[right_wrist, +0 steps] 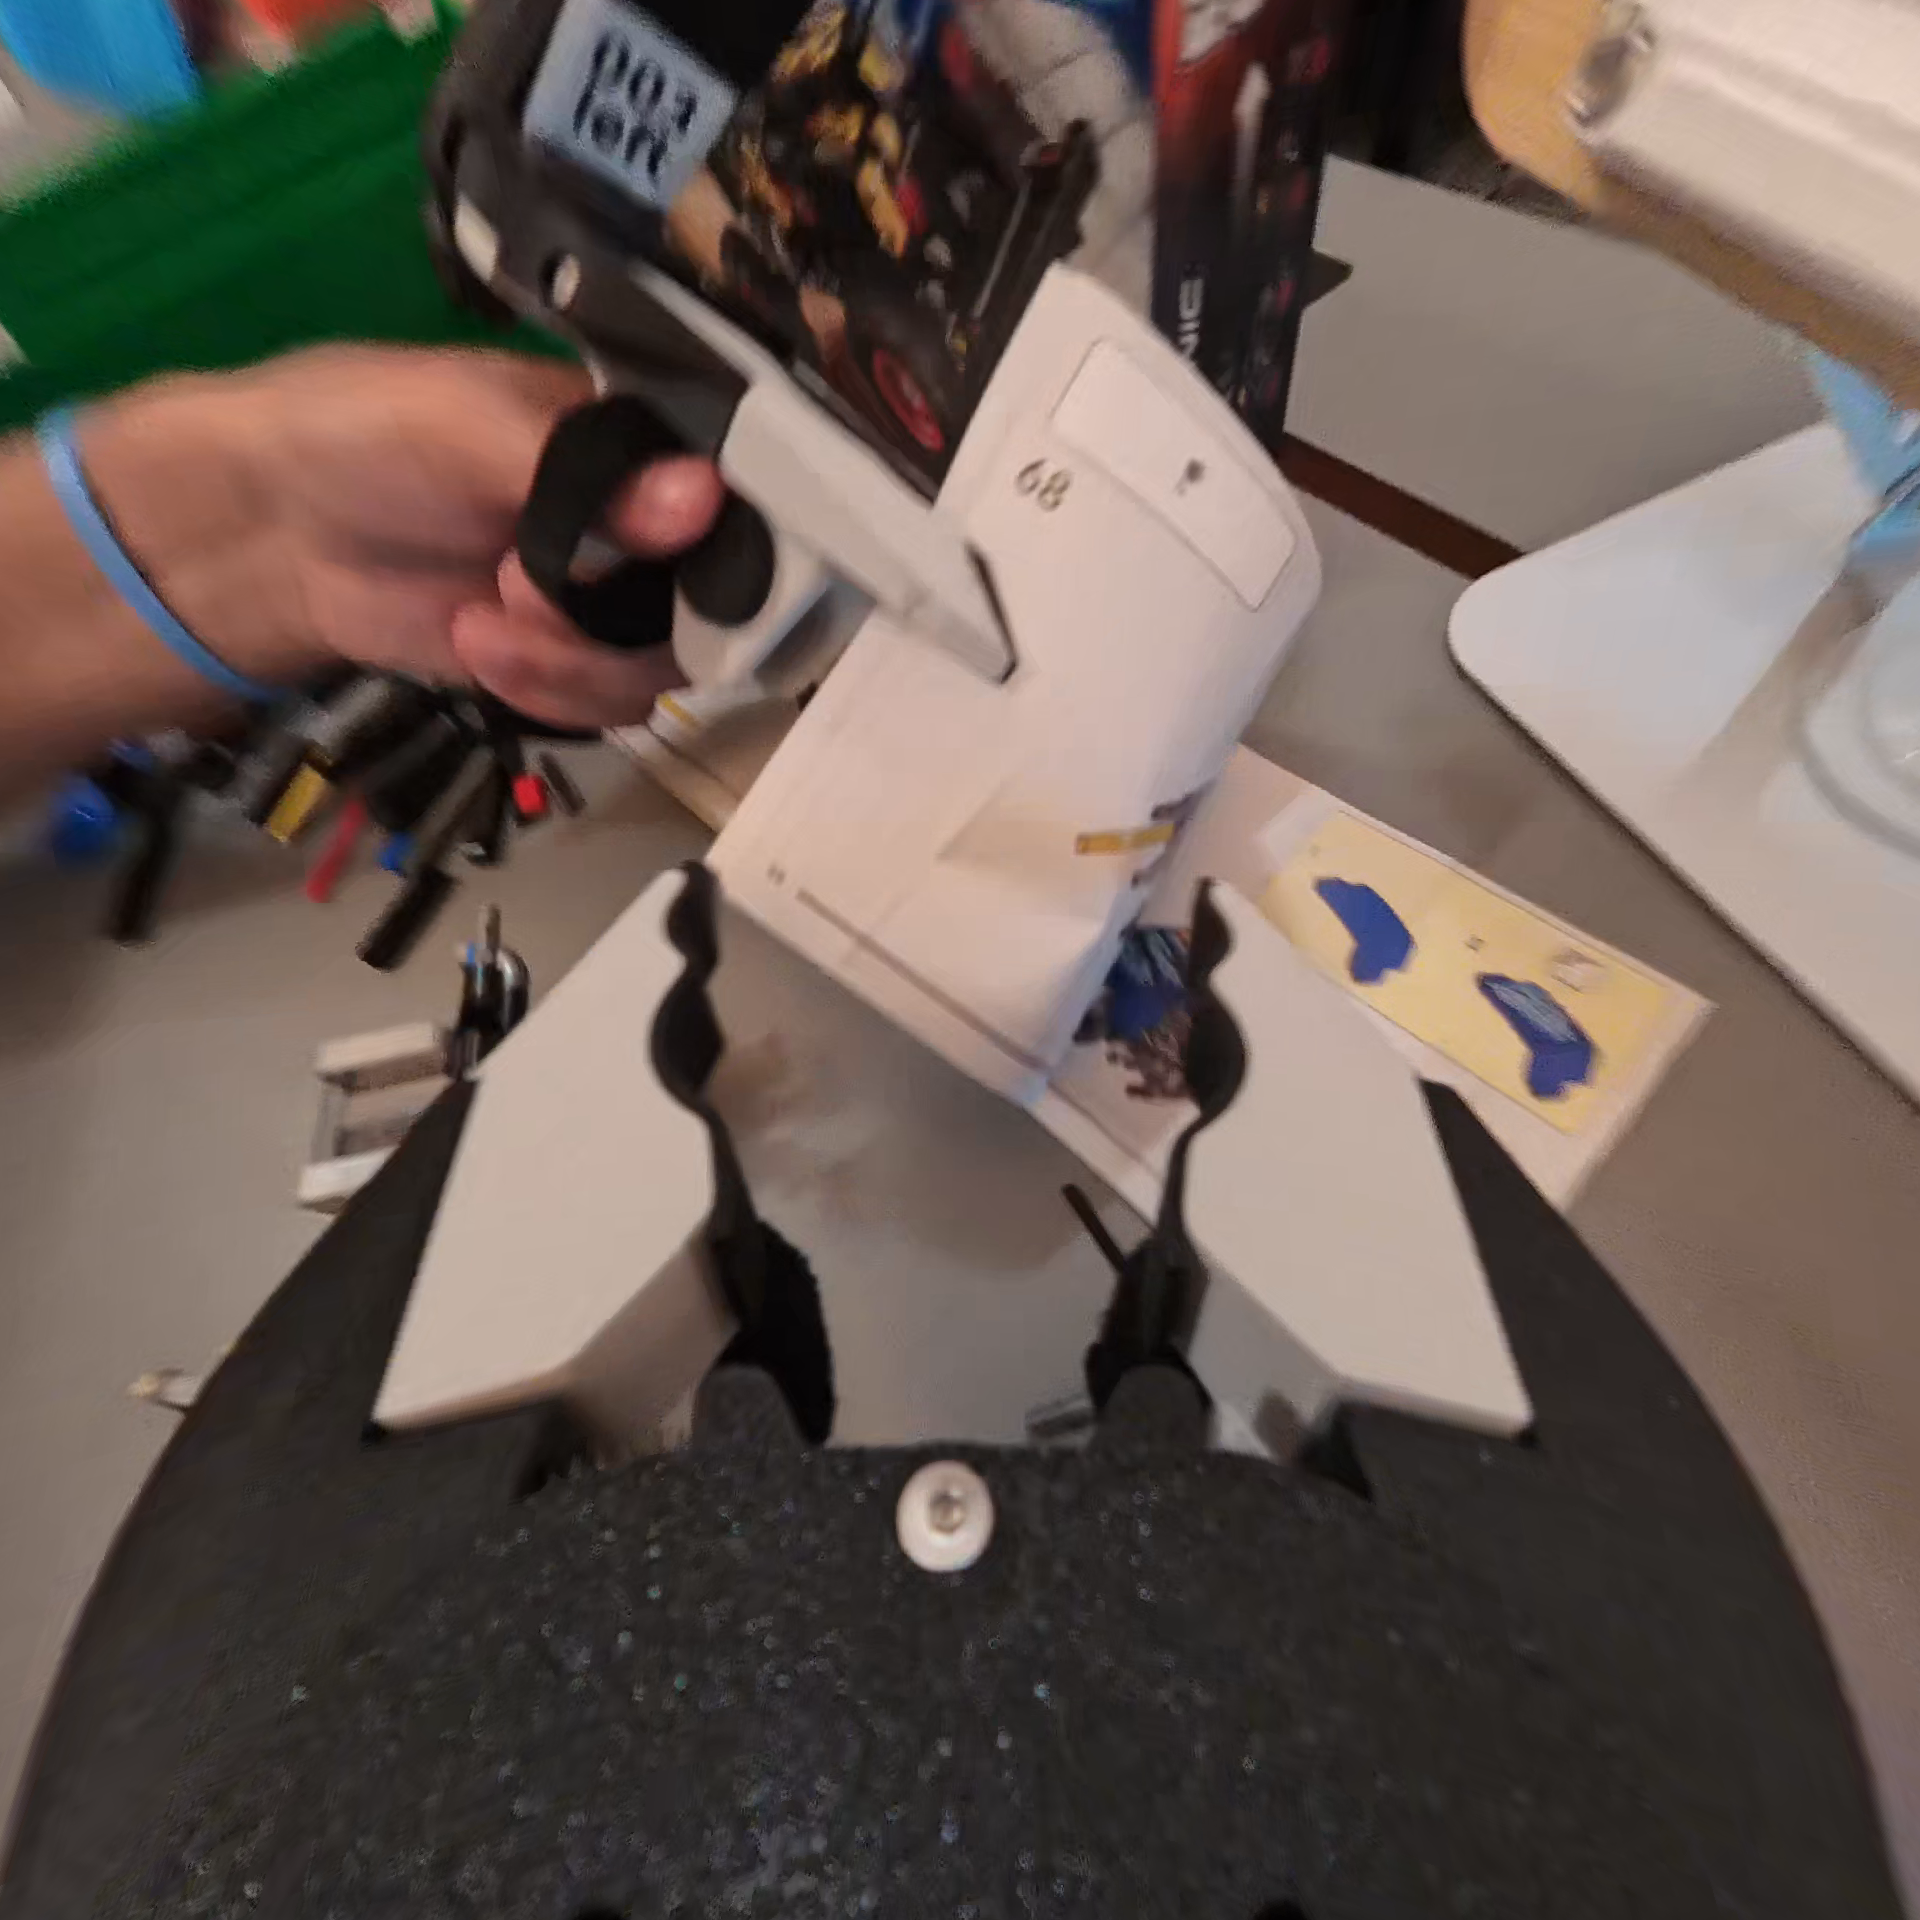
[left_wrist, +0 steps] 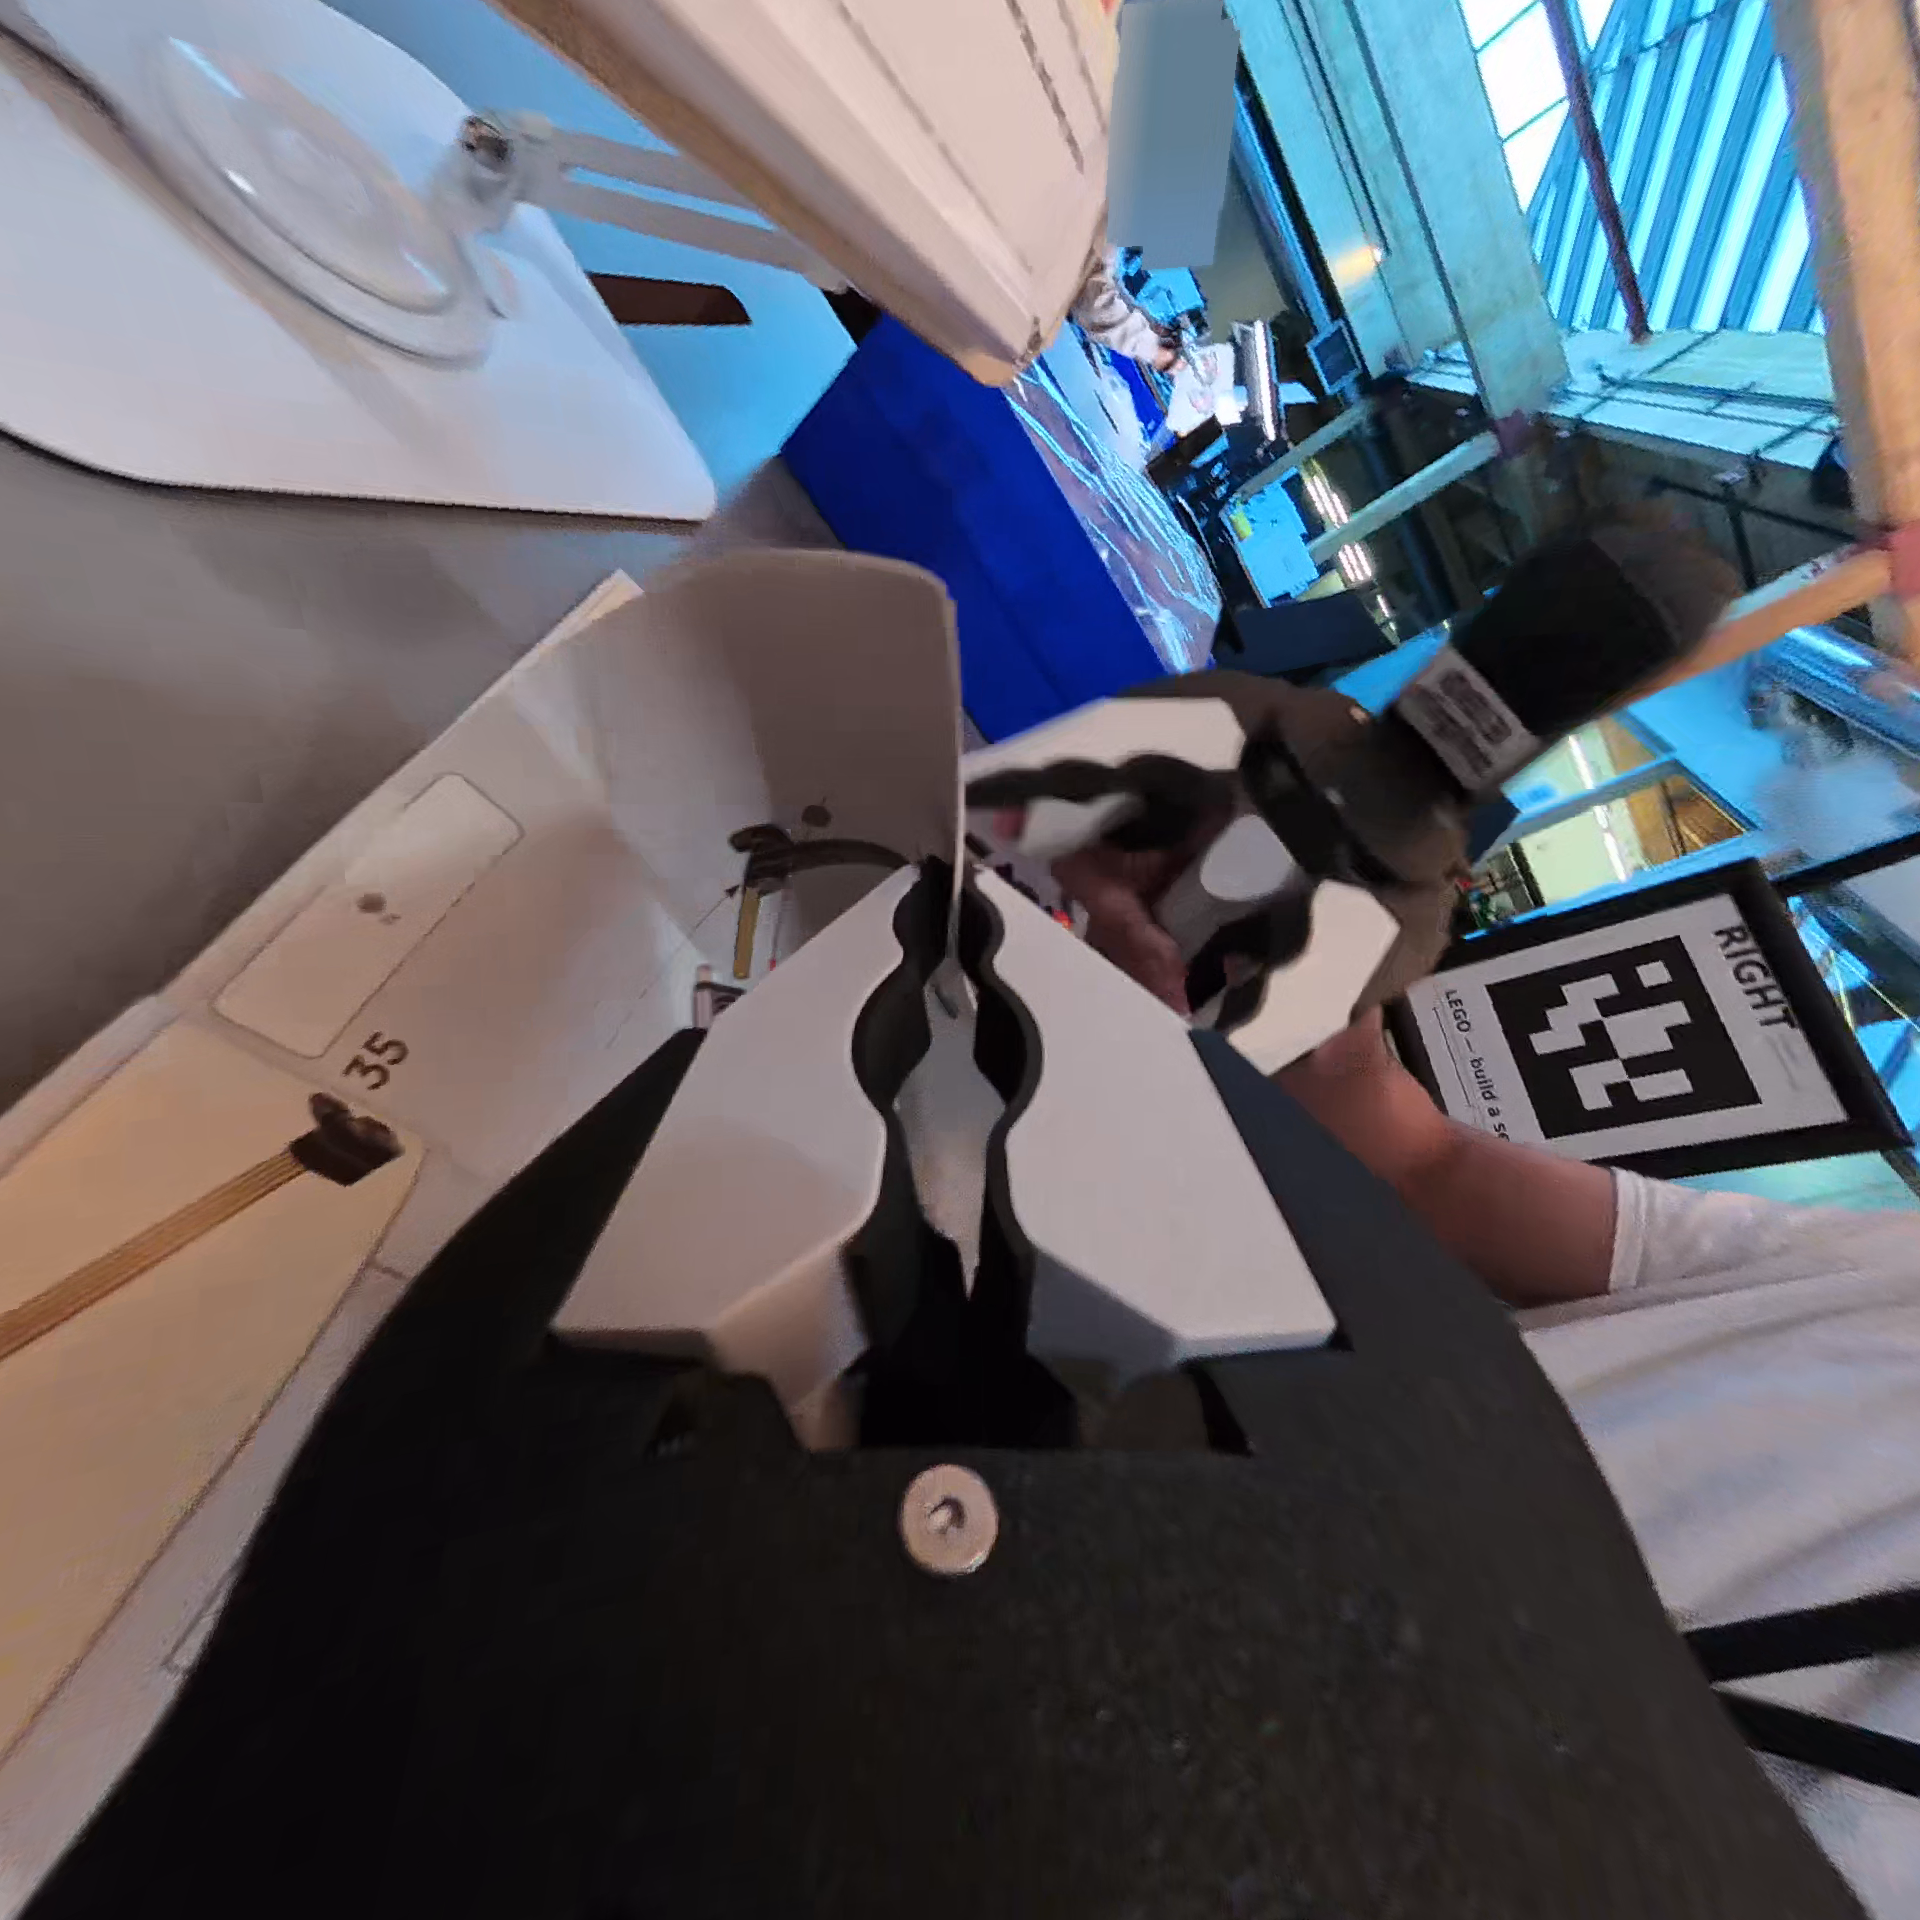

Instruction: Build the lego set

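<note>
My left gripper (left_wrist: 951,883) is shut on a curled-up page (left_wrist: 790,707) of the white instruction booklet (left_wrist: 312,1195), which lies open on the grey table. In the right wrist view the left gripper (right_wrist: 987,634) holds the lifted pages (right_wrist: 1039,748) up above the flat page (right_wrist: 1455,966) with blue part drawings. My right gripper (right_wrist: 948,894) is open and empty, low over the table just in front of the booklet. It also shows in the left wrist view (left_wrist: 1226,873), beyond the held page. A pile of loose black, red, yellow and blue Lego parts (right_wrist: 384,790) lies left of the booklet.
Small parts (right_wrist: 488,977) and a grey piece (right_wrist: 364,1091) lie by my right gripper's left finger. A green plate (right_wrist: 239,239) and the dark set box (right_wrist: 1236,208) stand behind. A white stand base (right_wrist: 1662,665) is at the right. A framed marker card (left_wrist: 1631,1029) stands near the person's arm. My right gripper is the nearer one to the grey piece (right_wrist: 364,1091): about 11 centimetres, against 20 centimetres.
</note>
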The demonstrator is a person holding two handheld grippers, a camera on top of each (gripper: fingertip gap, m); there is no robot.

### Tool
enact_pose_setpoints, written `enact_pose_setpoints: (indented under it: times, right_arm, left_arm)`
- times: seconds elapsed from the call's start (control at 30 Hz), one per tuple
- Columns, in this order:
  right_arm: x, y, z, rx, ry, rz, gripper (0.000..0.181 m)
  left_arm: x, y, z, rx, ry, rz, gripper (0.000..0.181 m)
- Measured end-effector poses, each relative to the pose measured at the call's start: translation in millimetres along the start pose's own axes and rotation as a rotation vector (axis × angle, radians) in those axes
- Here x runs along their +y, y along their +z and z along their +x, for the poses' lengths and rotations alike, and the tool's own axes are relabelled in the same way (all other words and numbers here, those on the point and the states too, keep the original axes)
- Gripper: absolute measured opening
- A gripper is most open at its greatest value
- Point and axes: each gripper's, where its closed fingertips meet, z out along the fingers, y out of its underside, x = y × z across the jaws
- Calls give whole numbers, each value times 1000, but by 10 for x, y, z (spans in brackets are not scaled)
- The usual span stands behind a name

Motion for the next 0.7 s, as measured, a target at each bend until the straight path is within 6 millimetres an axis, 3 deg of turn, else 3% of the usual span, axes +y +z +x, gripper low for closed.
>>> enact_pose_setpoints:
  times: [0.07,0.17,0.27,0.5,0.7]
  right_arm:
    - [36,83,105,-101,159,-5,107]
    - [95,182,115,-241,355,-22,117]
    - [165,170,269,-185,377,-2,90]
    - [166,190,309,-171,389,6,74]
    - [175,179,363,-171,418,18,70]
  left_arm:
    - [-11,141,23,28,-12,-5,0]
    - [-2,342,55,55,-13,-20,0]
    - [8,438,58,58,-15,-26,0]
    - [48,448,182,131,-55,-34,15]
    - [99,323,143,104,-43,-28,14]
